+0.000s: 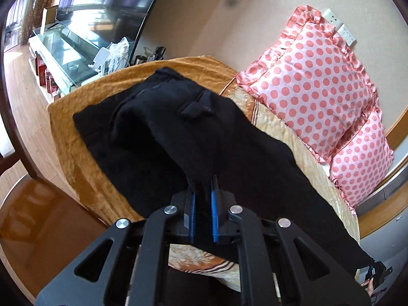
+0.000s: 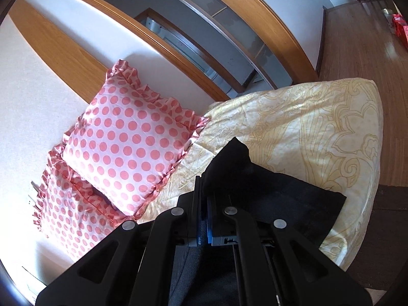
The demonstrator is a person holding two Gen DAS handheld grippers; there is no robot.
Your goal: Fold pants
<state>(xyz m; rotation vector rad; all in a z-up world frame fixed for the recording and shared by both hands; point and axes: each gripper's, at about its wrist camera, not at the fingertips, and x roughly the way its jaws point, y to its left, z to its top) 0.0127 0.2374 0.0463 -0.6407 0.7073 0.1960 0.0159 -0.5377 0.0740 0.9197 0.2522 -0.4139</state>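
A: What do I have on the left?

B: My left gripper pinches a fold of the black pants between its blue pads. The pants lie spread over the gold bedspread, waist end far from me, back pocket up.

A: And to the right?

B: Two polka-dot pillows lean on the wall beside the pants. My right gripper clamps another black edge of the pants, which drapes over the pale quilt.
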